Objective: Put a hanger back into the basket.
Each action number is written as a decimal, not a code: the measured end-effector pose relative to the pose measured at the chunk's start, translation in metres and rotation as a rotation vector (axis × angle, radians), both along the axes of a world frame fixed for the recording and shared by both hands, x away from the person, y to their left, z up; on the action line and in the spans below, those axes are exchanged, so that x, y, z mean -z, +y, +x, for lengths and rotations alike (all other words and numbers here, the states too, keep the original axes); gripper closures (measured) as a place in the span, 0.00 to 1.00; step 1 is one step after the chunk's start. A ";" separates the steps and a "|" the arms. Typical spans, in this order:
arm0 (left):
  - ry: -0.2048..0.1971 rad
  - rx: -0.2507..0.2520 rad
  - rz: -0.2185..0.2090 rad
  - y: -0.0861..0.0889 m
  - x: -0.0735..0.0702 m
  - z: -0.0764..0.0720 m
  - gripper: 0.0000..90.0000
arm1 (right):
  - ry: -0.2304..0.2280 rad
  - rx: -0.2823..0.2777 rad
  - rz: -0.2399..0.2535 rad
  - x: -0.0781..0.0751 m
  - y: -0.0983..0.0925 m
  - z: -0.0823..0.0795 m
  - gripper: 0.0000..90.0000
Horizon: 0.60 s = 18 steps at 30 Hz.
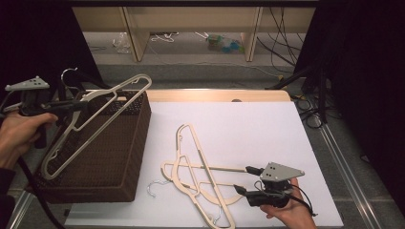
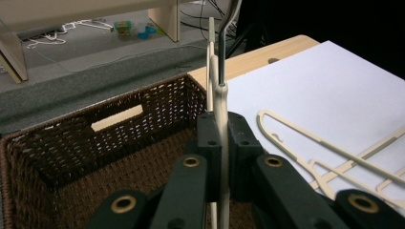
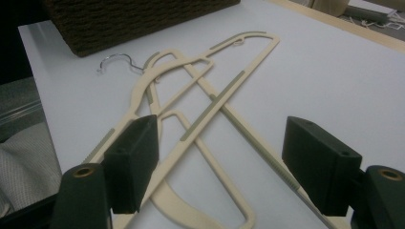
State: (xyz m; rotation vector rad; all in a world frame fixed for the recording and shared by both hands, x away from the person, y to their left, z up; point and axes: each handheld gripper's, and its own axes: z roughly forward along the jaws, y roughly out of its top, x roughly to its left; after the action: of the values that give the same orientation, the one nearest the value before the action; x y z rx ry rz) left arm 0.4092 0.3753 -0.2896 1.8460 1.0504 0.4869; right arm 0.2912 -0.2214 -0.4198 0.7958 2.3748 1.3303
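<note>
Fingers [image 2: 219, 143] over clamped hanger [image 2: 220, 102], its hook top cropped.

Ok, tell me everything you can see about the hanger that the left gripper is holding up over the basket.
The hanger is cream-coloured and looks like plastic, an open triangular frame with a metal hook at its top. It hangs tilted in the air above the brown woven basket, its far corner high and its lower end slanting down over the basket's near left side. The left gripper is shut on its frame just below the hook; in the left gripper view the frame stands upright between the black jaws. Whether it touches the basket is unclear.
</note>
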 end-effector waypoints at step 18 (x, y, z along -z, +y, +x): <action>0.036 -0.028 0.001 0.030 0.027 -0.003 0.95 | 0.004 -0.006 -0.004 0.000 0.000 0.000 0.33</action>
State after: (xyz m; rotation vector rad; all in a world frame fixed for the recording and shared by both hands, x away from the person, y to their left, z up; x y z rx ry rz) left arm 0.4065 0.4053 -0.3164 1.8492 1.1014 0.4727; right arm 0.2912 -0.2213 -0.4200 0.7919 2.3842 1.3267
